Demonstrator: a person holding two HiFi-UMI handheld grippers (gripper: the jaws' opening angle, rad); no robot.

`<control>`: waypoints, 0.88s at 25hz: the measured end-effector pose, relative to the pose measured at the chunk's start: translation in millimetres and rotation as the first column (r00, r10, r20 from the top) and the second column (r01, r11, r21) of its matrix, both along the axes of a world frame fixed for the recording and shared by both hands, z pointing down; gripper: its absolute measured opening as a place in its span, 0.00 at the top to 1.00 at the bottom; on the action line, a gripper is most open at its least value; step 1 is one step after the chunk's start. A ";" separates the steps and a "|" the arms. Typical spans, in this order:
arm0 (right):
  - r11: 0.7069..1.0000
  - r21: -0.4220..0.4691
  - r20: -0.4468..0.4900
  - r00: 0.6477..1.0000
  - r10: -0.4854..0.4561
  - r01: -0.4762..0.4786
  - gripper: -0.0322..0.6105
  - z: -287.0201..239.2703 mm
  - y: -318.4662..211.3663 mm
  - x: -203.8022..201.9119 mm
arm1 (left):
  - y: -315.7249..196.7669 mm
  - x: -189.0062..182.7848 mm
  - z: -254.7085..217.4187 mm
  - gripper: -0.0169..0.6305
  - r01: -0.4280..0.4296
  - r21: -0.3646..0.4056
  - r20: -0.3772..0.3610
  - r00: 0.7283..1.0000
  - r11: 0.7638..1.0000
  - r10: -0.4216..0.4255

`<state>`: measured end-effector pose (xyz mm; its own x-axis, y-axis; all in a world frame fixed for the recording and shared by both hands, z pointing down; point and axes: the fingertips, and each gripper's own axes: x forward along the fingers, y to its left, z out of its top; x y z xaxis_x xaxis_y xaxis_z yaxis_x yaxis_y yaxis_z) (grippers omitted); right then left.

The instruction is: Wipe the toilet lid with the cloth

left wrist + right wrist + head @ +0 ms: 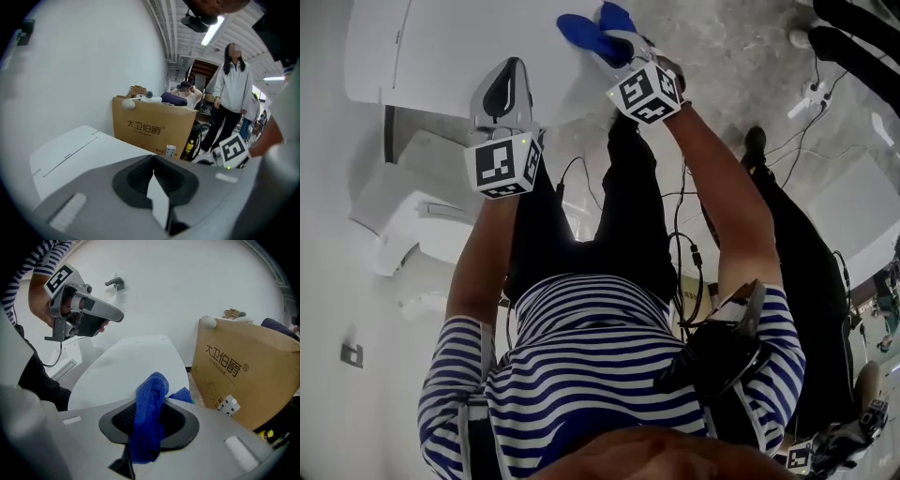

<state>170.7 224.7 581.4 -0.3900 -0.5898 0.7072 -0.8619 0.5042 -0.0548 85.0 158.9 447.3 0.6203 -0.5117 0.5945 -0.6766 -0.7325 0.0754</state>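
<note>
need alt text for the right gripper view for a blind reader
The right hand-held gripper is shut on a blue cloth, with the white toilet lid beyond. The left hand-held gripper is held at upper left; a brown cardboard box stands at right.

Ahead: I see the white plastic toilet lid (126, 366) bare.
Right: brown cardboard box (243, 376) crowds close beside it.

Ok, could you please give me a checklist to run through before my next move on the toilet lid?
1. Blue cloth clamped in right gripper: ok.
2. Toilet lid down: ok.
3. Cloth touching the lid: cannot tell.
4. Left gripper empty, jaws together: ok.
5. Cardboard box apart from the lid: ok.
</note>
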 end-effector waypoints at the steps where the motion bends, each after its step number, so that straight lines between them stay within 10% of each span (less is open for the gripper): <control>1: 1.000 -0.001 0.000 1.000 0.004 -0.004 0.78 0.4 -0.2 -0.8 | -1.1 -0.9 -1.1 0.97 0.001 0.003 -0.002 1.000 1.000 -0.001; 22: 0.994 -0.063 0.111 0.990 -0.085 0.092 0.78 0.2 83.2 -121.8 | 4.1 -30.1 0.0 0.97 -0.002 0.000 -0.006 1.000 1.000 0.002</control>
